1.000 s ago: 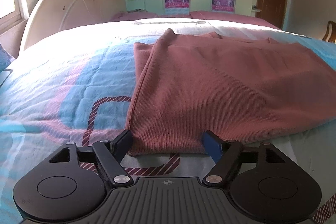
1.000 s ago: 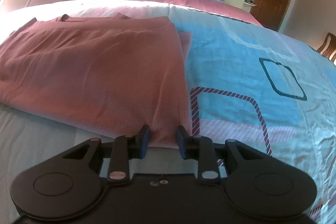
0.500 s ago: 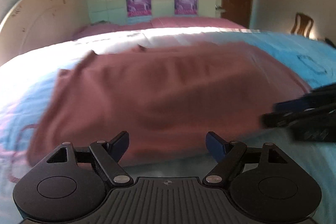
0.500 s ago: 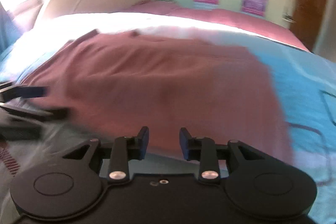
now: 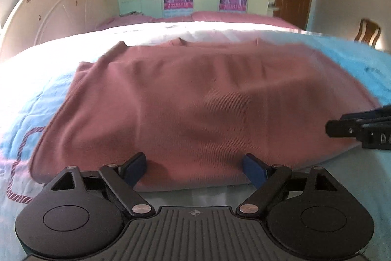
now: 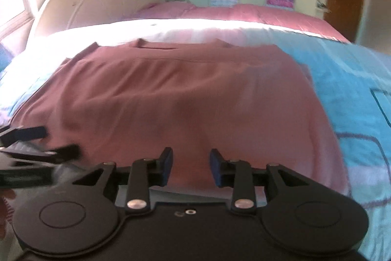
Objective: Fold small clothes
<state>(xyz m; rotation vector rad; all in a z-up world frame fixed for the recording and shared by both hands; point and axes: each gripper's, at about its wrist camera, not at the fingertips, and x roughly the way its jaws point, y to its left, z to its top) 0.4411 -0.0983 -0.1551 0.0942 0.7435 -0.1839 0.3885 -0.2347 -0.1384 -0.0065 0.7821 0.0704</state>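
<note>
2 grippers, left gripper [image 5: 195,169] and right gripper [image 6: 191,166], opening, empty, at pink garment [image 5: 195,99]

A dusty-pink ribbed garment [image 5: 207,102] lies flat (folded, faintly creased) across the bed.

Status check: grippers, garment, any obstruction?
Left gripper and right gripper opening, nothing pinched. Pink garment flat on bedspread. Nothing in the way.

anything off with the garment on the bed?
Nothing stands out. The pink garment lies folded and fairly flat on the bedspread, only soft wrinkles, no damage visible. A narrow under-layer peeks out along its left edge.
</note>
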